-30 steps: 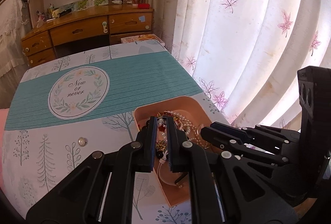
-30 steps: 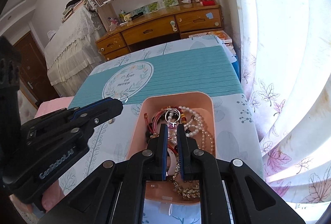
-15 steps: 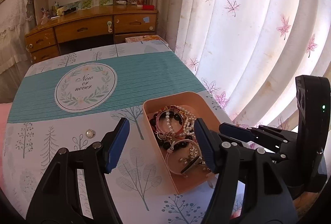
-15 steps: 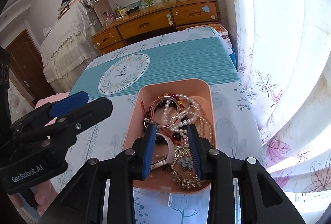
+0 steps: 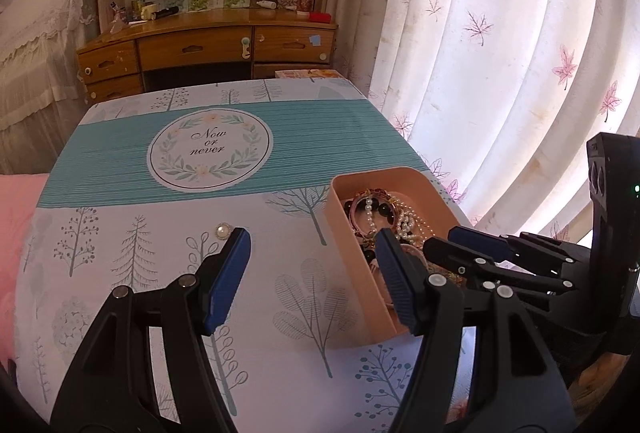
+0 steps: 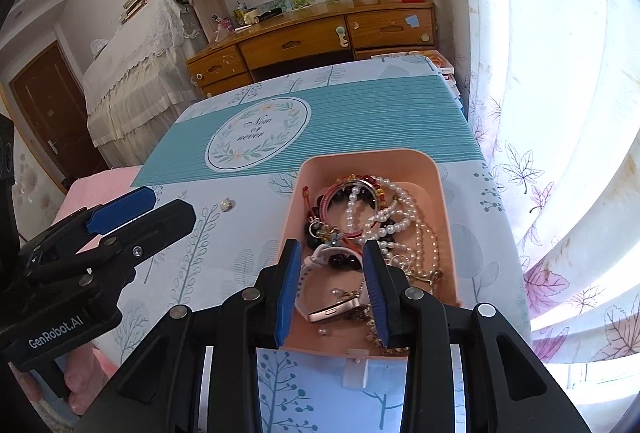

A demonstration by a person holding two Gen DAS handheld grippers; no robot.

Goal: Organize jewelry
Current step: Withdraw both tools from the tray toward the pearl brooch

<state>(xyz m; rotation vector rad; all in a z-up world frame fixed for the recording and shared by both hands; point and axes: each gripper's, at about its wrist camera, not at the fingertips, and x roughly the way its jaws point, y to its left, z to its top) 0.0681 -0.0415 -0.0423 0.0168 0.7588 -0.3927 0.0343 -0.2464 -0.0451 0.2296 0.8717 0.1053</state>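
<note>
A pink tray (image 6: 438, 169) sits on the patterned tablecloth and holds a tangle of pearl strands (image 6: 396, 221), bead bracelets and a watch (image 6: 336, 309). It also shows in the left wrist view (image 5: 336, 221). A small pearl earring (image 5: 222, 231) lies loose on the cloth left of the tray, and shows in the right wrist view too (image 6: 227, 204). My left gripper (image 5: 312, 273) is open and empty, above the cloth beside the tray. My right gripper (image 6: 331, 283) is open and empty, over the tray's near end above the watch.
The cloth has a teal band with a round "Now or never" print (image 5: 209, 149). A wooden desk (image 5: 208, 45) with shelves stands beyond the table. A white curtain (image 5: 500, 53) hangs close on the right. A pink cushion (image 5: 16, 209) lies at the left edge.
Both grippers went from shut to open and pulled back from the tray. The left one has shifted left over the cloth. The jewelry stays in the tray.
</note>
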